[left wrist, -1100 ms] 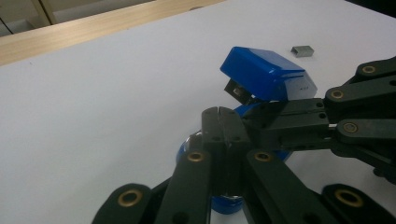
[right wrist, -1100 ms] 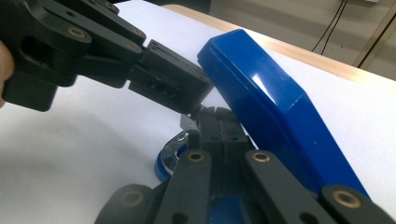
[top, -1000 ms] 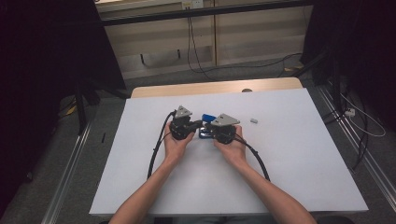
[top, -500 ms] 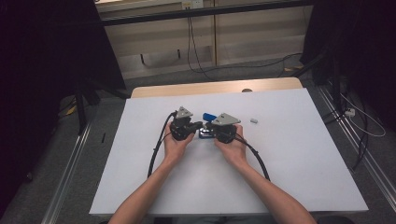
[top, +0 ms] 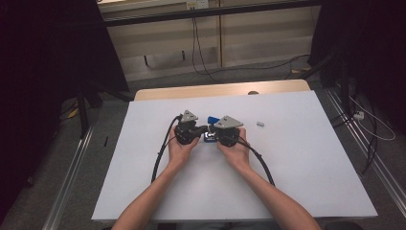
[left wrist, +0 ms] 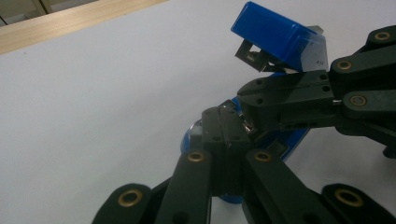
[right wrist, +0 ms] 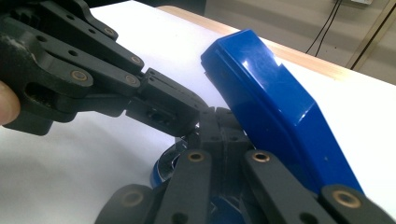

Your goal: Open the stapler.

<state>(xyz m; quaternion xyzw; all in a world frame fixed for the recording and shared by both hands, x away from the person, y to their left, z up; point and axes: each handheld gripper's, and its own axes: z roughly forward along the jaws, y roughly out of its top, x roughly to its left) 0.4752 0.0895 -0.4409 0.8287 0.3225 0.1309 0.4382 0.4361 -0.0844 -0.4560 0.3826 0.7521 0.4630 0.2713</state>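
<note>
A blue stapler (top: 212, 119) lies at the middle of the white table (top: 311, 167), its lid (left wrist: 275, 35) swung up off its base (left wrist: 285, 140). My left gripper (top: 204, 130) comes in from the left and my right gripper (top: 211, 136) from the right; their tips meet over the base. In the left gripper view my own jaws (left wrist: 224, 123) stand pressed together, with the right gripper (left wrist: 250, 109) touching a small metal part beside them. In the right gripper view my jaws (right wrist: 219, 123) are shut beside the raised lid (right wrist: 275, 107), the left gripper (right wrist: 184, 116) against them. Whether either pinches a part is hidden.
A small grey piece (top: 260, 124) lies on the table to the right of the grippers. A wooden strip (top: 220, 90) runs along the far edge. Black cables (top: 160, 153) trail from both grippers toward the near edge. Dark stands flank the table.
</note>
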